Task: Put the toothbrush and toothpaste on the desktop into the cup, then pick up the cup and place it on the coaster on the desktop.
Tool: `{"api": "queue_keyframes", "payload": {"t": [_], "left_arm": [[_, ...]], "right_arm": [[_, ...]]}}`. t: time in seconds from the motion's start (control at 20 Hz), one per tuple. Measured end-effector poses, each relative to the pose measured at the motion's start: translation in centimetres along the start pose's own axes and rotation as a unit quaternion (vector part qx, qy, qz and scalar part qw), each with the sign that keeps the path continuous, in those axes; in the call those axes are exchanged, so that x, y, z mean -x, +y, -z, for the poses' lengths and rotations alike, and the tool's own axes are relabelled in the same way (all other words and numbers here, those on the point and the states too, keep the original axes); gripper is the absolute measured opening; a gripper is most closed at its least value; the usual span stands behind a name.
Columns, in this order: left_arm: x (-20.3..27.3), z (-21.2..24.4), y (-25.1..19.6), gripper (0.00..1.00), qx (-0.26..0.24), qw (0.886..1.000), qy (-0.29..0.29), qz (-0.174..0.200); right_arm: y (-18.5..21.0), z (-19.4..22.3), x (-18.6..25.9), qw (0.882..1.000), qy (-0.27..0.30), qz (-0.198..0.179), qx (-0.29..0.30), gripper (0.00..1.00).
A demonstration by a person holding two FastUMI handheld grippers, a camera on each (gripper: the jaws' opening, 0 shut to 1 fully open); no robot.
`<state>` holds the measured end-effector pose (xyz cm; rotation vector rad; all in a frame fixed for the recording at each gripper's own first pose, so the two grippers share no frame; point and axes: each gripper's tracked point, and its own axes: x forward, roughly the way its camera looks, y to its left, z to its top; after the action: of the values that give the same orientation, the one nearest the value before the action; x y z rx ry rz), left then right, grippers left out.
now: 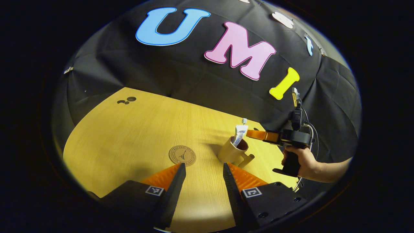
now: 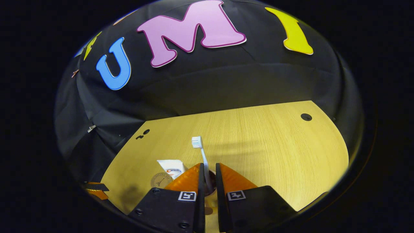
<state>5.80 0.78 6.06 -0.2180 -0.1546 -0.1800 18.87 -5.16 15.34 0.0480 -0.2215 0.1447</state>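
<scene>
Right tongs [image 2: 207, 170] hold toothbrush [image 2: 201, 157] over cup [image 1: 232, 151] (toothpaste [image 1: 239, 135] inside).

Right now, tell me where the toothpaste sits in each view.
Left gripper view: toothpaste stands in the cup, right of centre.
Right gripper view: toothpaste at lower left, beside the left finger.
Shared landmark: the round coaster.
</scene>
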Motion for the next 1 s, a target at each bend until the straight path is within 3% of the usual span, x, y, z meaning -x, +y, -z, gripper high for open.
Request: {"api": "queue_keyframes", "payload": {"t": [0.4,0.45,0.5,0.55,0.6,0.65,0.75,0.8,0.85,0.9,0.95,1.0], "left_arm": [[-0.2,-0.2,0.3,0.73,0.001,1.000,-0.004,0.001],[-0.1,-0.2,0.5,0.73,0.003,1.000,-0.006,0.002],[0.0,-0.2,0.5,0.73,0.005,1.000,-0.007,0.001],[0.0,-0.3,0.6,0.73,0.006,1.000,-0.008,0.002],[0.1,-0.3,0.8,0.74,0.007,1.000,-0.010,0.001],[0.3,-0.2,0.9,0.74,0.007,1.000,-0.011,0.000],[0.5,0.0,1.3,0.73,0.007,1.000,-0.011,-0.003],[0.6,0.1,1.5,0.73,0.008,1.000,-0.011,-0.005],[0.7,0.2,1.7,0.73,0.009,1.000,-0.011,-0.007],[0.8,0.3,1.9,0.73,0.011,1.000,-0.011,-0.009],[1.0,0.5,2.1,0.73,0.013,1.000,-0.011,-0.010],[1.1,0.5,2.3,0.73,0.015,1.000,-0.011,-0.012]], "right_arm": [[1.3,0.7,3.6,0.999,0.007,-0.007,0.030,0.30],[1.4,1.0,3.9,0.999,0.014,-0.008,0.035,0.27],[1.2,1.5,4.1,0.999,0.024,-0.004,0.041,0.28],[1.0,2.0,4.3,0.998,0.034,0.000,0.046,0.39],[0.7,2.5,4.7,0.998,0.045,0.003,0.050,0.31],[0.7,3.1,4.9,0.997,0.058,0.005,0.056,0.42],[0.7,4.1,5.1,0.995,0.081,0.003,0.061,0.46],[0.5,4.8,5.1,0.994,0.096,0.002,0.060,0.36],[0.3,5.4,5.0,0.992,0.111,0.004,0.061,0.48],[-0.1,6.2,4.8,0.990,0.129,0.009,0.061,0.48],[-0.3,7.0,4.7,0.987,0.149,0.010,0.060,0.39],[-0.3,7.7,4.6,0.984,0.165,0.009,0.058,0.48]]}}
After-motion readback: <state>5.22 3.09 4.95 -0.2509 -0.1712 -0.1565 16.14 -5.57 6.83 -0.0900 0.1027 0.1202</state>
